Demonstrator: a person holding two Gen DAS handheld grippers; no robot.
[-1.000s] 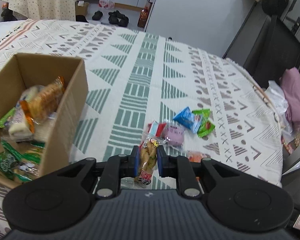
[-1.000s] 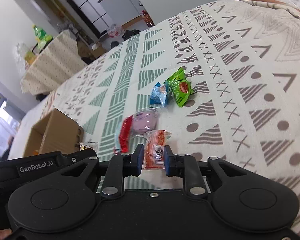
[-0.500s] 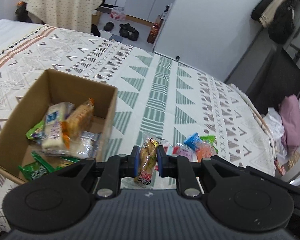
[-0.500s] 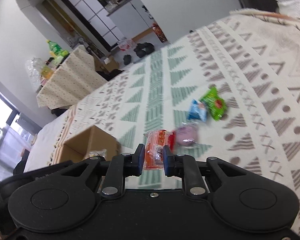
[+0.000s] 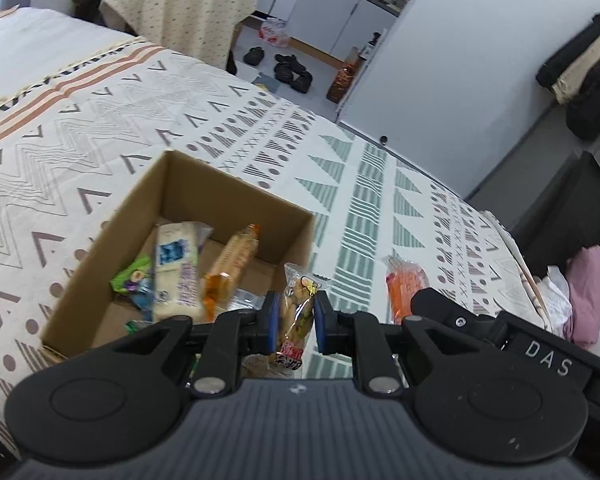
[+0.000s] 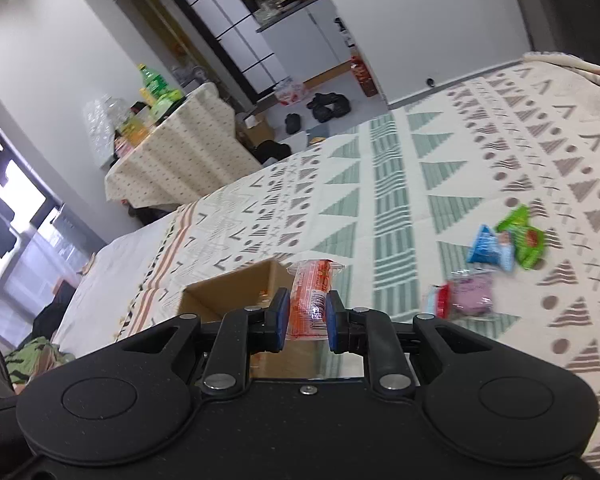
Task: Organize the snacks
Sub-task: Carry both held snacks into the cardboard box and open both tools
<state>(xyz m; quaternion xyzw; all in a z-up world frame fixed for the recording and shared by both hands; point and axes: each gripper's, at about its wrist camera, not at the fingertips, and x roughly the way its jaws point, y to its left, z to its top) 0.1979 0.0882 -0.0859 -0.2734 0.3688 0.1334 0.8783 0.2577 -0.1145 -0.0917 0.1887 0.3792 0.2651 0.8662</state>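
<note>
Snacks inside the box (image 5: 80,280) show only from the left gripper (image 5: 294,318), clamped on a biscuit pack (image 5: 298,308); right gripper (image 6: 308,318) pinches an orange packet (image 6: 310,294).

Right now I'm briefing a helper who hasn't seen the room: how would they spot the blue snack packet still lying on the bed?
Start from the patterned bedspread, then find the small cluster of loose snacks on it. The blue snack packet lies at the cluster's far end, touching a green packet. It is the only blue one, and a pink packet lies nearer the camera.

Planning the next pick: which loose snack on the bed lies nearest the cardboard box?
The red-edged packet beside the pink packet; the blue packet and green packet lie farther from the cardboard box.
</note>
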